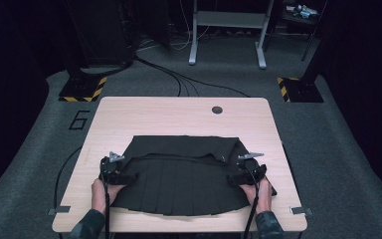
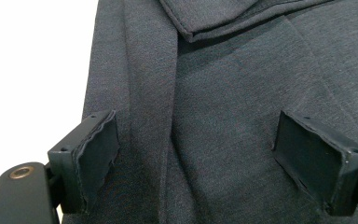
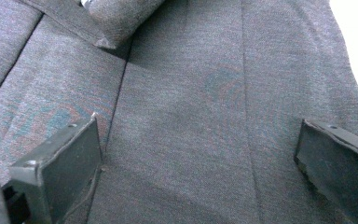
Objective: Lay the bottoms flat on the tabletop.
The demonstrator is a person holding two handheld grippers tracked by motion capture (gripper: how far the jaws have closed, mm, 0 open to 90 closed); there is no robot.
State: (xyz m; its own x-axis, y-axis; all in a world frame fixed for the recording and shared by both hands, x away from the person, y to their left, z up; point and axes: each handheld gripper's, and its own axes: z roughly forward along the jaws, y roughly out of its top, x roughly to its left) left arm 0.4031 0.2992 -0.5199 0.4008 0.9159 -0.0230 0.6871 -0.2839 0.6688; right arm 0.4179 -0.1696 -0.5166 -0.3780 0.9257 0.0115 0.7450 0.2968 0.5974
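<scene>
Currently, I have the left hand-held gripper [image 1: 124, 178] at the left edge of the skirt [image 1: 189, 179], jaws spread wide over the cloth and pinching nothing; the left gripper view shows both pads [image 2: 98, 156] apart with fabric lying flat between them. The right hand-held gripper [image 1: 235, 179] stands the same way at the skirt's right edge, jaws spread, pads [image 3: 77, 168] apart above the cloth.

Progress, as I judge it: the skirt lies on the near half of the table [image 1: 129, 114], its top portion apparently folded down, so that a band edge [image 1: 179, 158] runs across the garment between the two grippers. That first fold appears done. Neither side is gripped yet, so any further fold, and a final smoothing, is still to do.

Condition of the skirt: dark grey woven cloth with vertical pleats running towards the near hem, flat overall, hem slightly curved. A folded corner [image 3: 121, 18] shows ahead of the right jaws.
</scene>
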